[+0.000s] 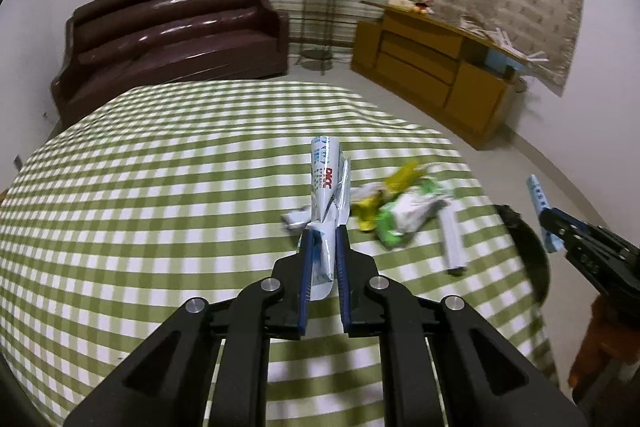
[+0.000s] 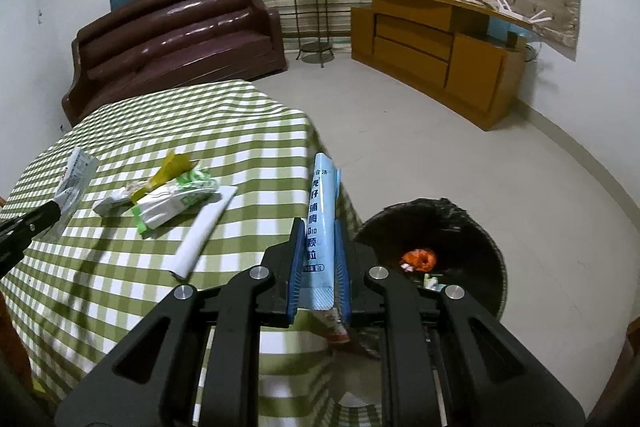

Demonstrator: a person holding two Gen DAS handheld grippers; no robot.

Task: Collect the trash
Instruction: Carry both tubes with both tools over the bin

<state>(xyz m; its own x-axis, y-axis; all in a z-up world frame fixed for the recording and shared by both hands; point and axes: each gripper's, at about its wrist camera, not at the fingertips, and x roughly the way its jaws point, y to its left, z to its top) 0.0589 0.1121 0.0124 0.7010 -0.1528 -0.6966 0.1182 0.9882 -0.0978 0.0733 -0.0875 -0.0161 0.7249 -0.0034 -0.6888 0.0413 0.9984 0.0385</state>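
Trash is partly collected and partly waiting: on the green-checked table (image 2: 120,131) the left hand-held gripper (image 1: 323,239) is squeezing a crumpled white-and-silver wrapper (image 1: 324,179) between its blue pads, its jaws drawn narrow around it and the wrapper standing up above the cloth. Just to the right of that, a small heap is lying loose on the table: a yellow wrapper (image 2: 170,169), a white-and-green packet (image 2: 176,201) and a flat white packet (image 2: 206,227) nearest the table's right edge, with a crumpled white scrap beside them that is too blurred to name. Further right, the right hand-held gripper (image 2: 318,247) is clamping a light blue sachet (image 2: 322,211) upright, jaws narrow on it, and is hanging past the table's corner over the floor. At the far right, on the floor, the black trash bin (image 2: 492,255) is standing open, already holding an orange piece (image 2: 420,259) and a few pale scraps. So, as I judge it, some trash is already binned, two pieces are in hand and not yet dropped, and at least three pieces on the table are waiting to be picked up; the task looks roughly midway.
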